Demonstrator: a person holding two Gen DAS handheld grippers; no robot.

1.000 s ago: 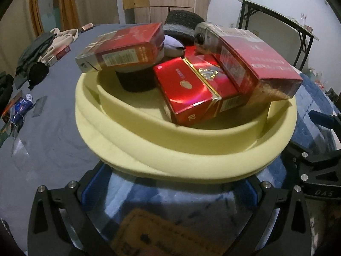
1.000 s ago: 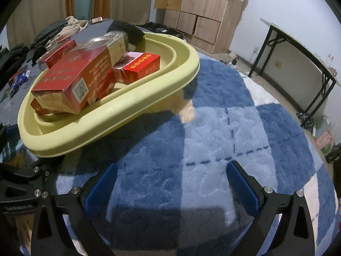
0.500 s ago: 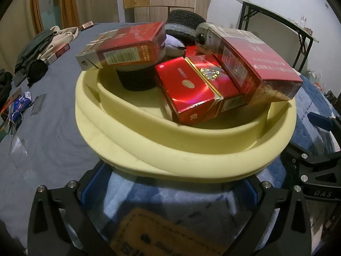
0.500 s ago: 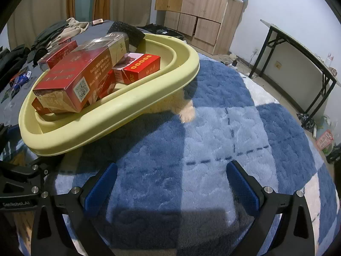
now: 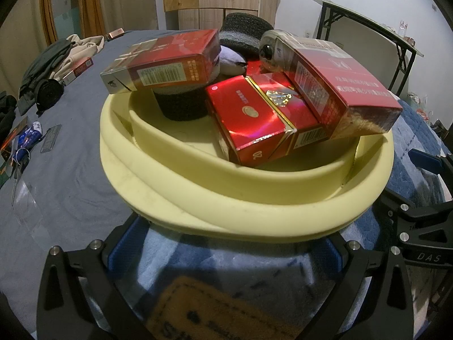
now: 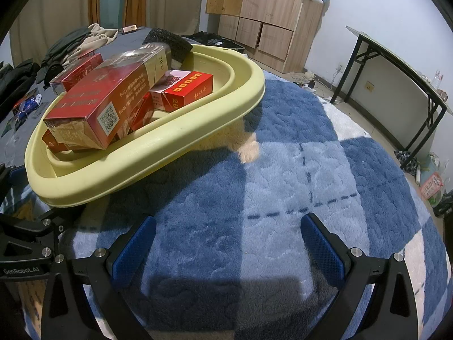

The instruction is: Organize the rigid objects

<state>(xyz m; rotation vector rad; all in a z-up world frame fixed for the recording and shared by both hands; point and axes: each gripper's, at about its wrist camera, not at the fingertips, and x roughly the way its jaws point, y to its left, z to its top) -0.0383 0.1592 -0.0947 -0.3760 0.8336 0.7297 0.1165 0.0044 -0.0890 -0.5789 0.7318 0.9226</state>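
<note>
Bedding under my cameras is a fluffy blue-and-white checked blanket, laid over a grey sheet that carries clothes and small clutter toward its far left edge. Behind it I see wooden cabinets, a white wall and a black-framed folding table on the right of the room.

A pale yellow oval basin sits on the blanket's left part, at the seam with the grey sheet. From my right wrist view its long axis runs from near left to far right, the near end almost over my left claw. It has a thick rolled double rim and looks matte, slightly scuffed.

Inside it lie red cigarette boxes: a long carton tilted on the right rim, end pointing at me; a glossy red pack leaning beneath it; another carton propped on a black foam block at the left. A dark foam pad stands at the far rim, with a silvery round-ended object beside it.

My left claw has its blue-padded fingers spread wide just under the basin's near rim, holding nothing. My right claw is likewise apart, hanging above bare blanket, well right of the basin.
</note>
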